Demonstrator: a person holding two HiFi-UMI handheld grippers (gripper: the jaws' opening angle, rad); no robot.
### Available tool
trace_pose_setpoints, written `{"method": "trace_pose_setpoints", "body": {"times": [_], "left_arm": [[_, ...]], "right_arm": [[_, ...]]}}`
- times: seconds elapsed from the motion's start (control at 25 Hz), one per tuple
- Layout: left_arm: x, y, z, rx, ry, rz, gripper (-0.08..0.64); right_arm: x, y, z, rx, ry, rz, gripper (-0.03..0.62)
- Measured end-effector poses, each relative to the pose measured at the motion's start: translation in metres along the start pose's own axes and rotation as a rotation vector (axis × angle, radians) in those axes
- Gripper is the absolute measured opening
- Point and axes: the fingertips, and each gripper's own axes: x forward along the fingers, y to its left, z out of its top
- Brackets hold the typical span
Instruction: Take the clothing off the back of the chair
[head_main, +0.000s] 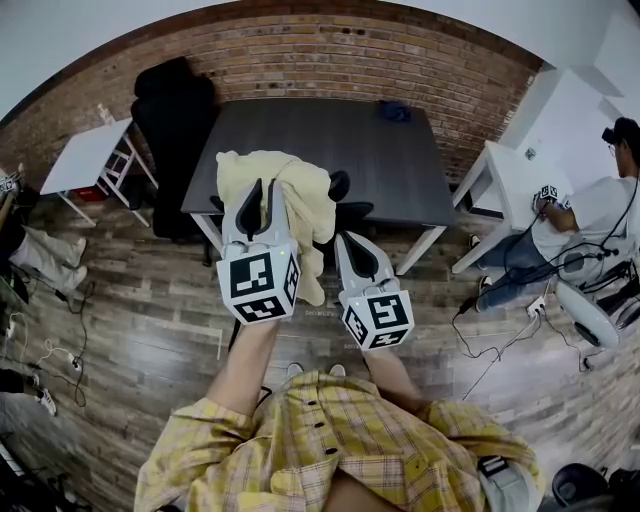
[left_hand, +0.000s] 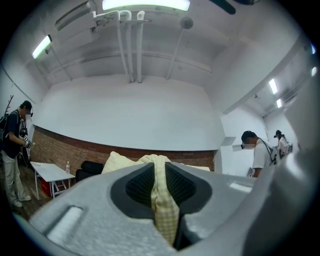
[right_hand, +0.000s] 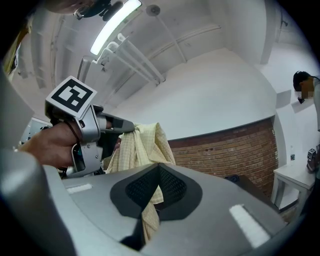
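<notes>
- Shirt (head_main: 292, 188): pale yellow check, hanging bunched in the air at the near edge of the table (head_main: 330, 135), over the black chair (head_main: 341, 184) tucked in on that same near side.
- Left gripper (head_main: 262, 205): jaws are biting together on a thick fold at the top of the bunch, and cloth is filling the gap between the pads.
- Right gripper (right_hand: 156, 187): sitting lower and nearer the person than the table edge. Its jaws are closing on a thinner strip of the same shirt, which is passing between the pads and trailing out below.
- Whether the shirt is fully clear of the chair back: cannot tell, because the cloth is covering most of the back.

Risks, judged from here:
- A sleeve or hem may be catching on the chair back under the bunch. Pulling away from the table would then be dragging or tipping the chair.
- The right grip is only taking a narrow strip. A tug from a snag or from the loose weight could be sliding it out, leaving the left grip carrying everything.
- The hanging tail is dangling low toward the floor in front of the table and could be brushing the chair seat or getting stepped on.

Orientation:
- The long axis is running roughly up and down, from the gathered top at the left jaws to the loose tail pointing at the floor, leaning slightly toward the right gripper.
- Which end is the collar: cannot tell.
</notes>
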Motion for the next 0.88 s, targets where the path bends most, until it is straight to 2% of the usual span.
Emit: {"method": "trace_pose_setpoints", "body": {"times": [0.52,0.88], "left_arm": [[-0.031,-0.005,0.021,-0.006,-0.035,-0.019,0.066],[-0.042,-0.002,-0.008,-0.008,0.011,-0.028,0.066]], "right_arm": [[0.0,0.005,0.007,-0.008,-0.01,0.0,0.0],[0.001,0.008,-0.001,-0.005,-0.005,-0.01,0.0]]}}
